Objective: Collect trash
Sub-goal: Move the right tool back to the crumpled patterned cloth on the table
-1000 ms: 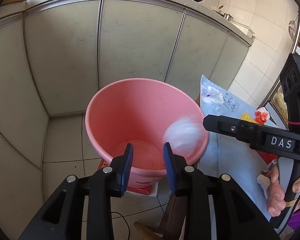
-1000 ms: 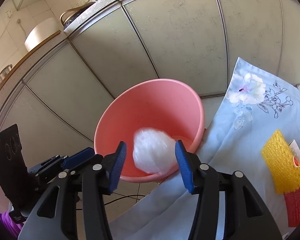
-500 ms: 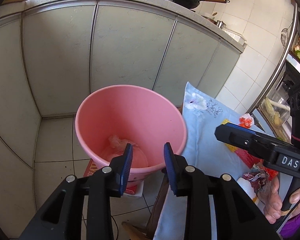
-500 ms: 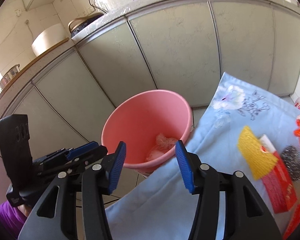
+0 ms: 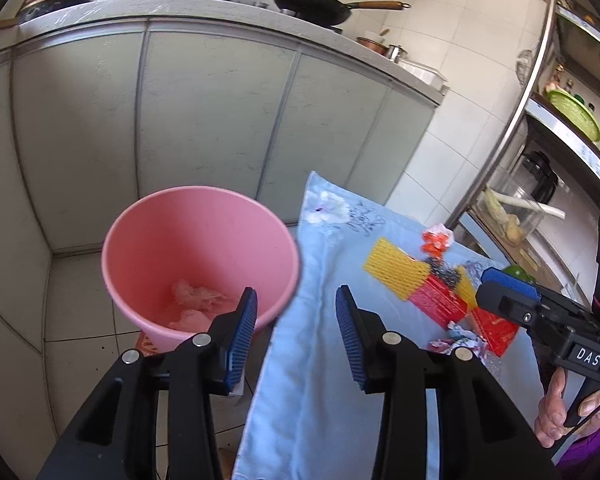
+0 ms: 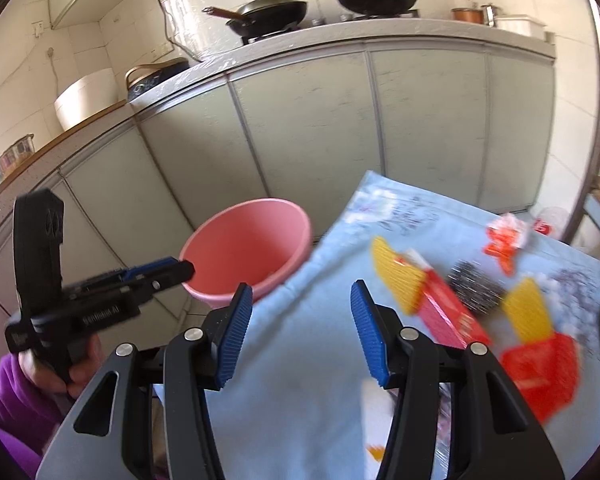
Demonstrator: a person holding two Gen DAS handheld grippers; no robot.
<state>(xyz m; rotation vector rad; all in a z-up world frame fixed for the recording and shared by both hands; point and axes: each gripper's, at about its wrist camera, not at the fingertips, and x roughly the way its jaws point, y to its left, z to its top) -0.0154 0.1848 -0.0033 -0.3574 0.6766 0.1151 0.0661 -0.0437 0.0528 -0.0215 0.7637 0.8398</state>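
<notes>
Pale green kitchen cabinets (image 5: 204,128) run behind a bench covered with a light blue floral cloth (image 5: 312,360). Just beside the cloth's left edge stands a pink bucket (image 5: 200,240) on the tiled floor, with crumpled white plastic trash (image 5: 198,300) lying at its bottom. On the cloth lie yellow foam netting (image 5: 394,270), red packaging (image 5: 440,300), a steel scourer (image 6: 476,286) and an orange-white wrapper (image 5: 436,240). The left hand-held gripper (image 5: 296,332) hovers released over the gap between bucket and cloth, jaws apart and empty. The right hand-held gripper (image 6: 302,330) is likewise released and empty above the cloth.
</notes>
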